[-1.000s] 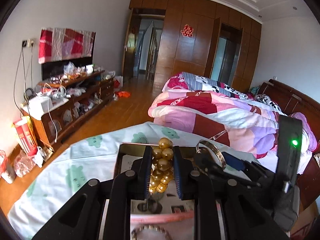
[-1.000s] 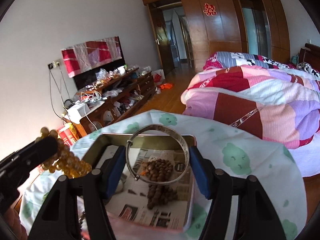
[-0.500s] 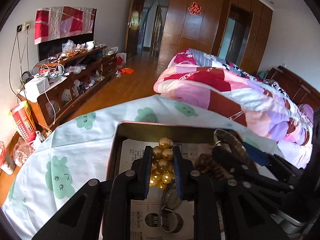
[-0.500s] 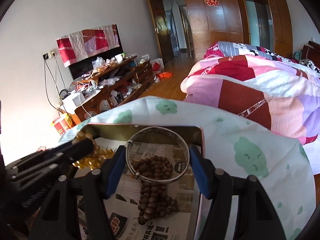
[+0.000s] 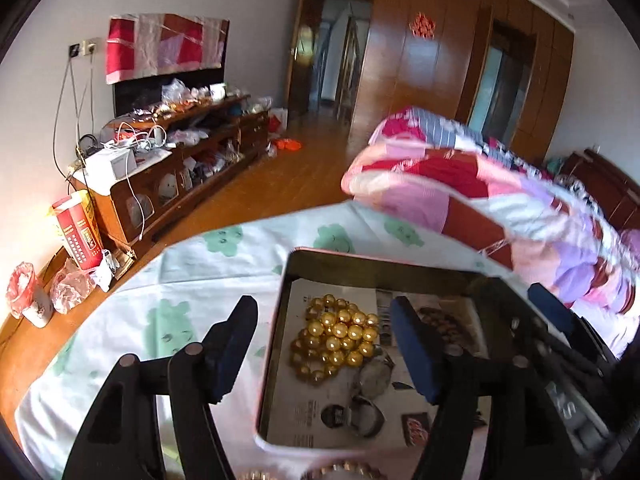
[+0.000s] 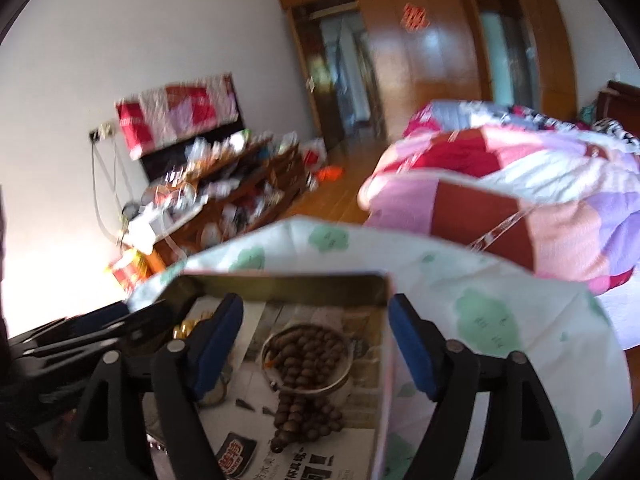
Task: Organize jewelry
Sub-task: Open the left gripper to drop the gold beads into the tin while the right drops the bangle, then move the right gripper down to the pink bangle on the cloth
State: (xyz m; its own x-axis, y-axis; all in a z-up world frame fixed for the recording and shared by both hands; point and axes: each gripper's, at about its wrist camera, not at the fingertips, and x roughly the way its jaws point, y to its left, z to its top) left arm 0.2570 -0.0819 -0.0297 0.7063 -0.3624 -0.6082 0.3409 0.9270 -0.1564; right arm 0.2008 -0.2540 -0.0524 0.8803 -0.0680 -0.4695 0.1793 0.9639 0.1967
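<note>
Now gold beads (image 5: 338, 338) lie between parted fingers (image 5: 234, 340).

Gold beads (image 5: 340, 336); brown beads (image 6: 306, 354); silver bangle (image 6: 344, 376); white cloth (image 5: 192, 292), green blobs; quilt (image 5: 500, 200) pink-red-purple patchwork.

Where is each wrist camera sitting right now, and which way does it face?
Left wrist: rides the left gripper, looking forward and down between its open jaws at the gold bead strand in the tin tray; the right gripper shows at right.
Right wrist: rides the right gripper, looking forward and down between open jaws at the silver bangle around brown beads; the left gripper shows at left.
Shared: tray, quilted bed, cluttered cabinet.
</note>
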